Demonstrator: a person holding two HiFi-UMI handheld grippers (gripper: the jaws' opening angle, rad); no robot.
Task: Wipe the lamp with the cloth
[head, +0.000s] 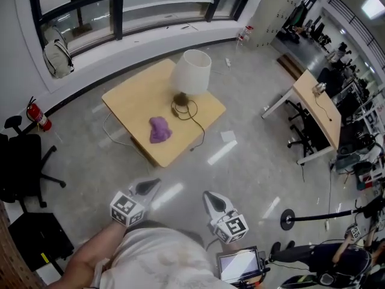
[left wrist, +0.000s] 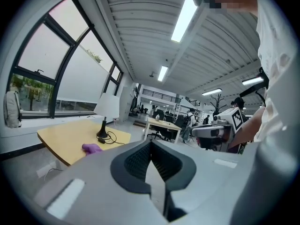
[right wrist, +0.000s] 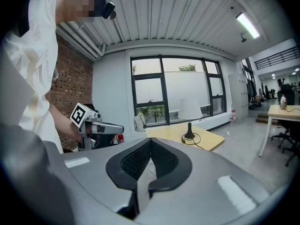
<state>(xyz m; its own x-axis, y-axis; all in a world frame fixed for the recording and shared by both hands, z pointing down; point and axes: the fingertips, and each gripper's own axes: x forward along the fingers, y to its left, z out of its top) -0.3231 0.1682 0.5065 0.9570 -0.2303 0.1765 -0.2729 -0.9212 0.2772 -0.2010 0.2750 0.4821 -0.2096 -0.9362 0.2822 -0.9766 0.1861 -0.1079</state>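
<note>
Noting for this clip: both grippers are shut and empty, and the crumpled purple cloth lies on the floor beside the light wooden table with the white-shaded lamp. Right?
No: the crumpled purple cloth lies on the light wooden table, near the white-shaded lamp, not on the floor; the head view shows it. The left gripper and right gripper are shut and empty.

1. No legible txt, nos. or brand names in any view.
2. Left marker cube [head: 126, 208], on left gripper [head: 151, 185]: b/w square code patterns only, no letters or digits.
3. Right marker cube [head: 233, 227], on right gripper [head: 210, 196]: same kind of b/w patterns, nothing to read as txt.
4. Fire extinguisher [head: 37, 116], on floor by wall: label too small to read.
5. Screen [head: 239, 265], btm edge of head view: lit, content too blurred to read.
</note>
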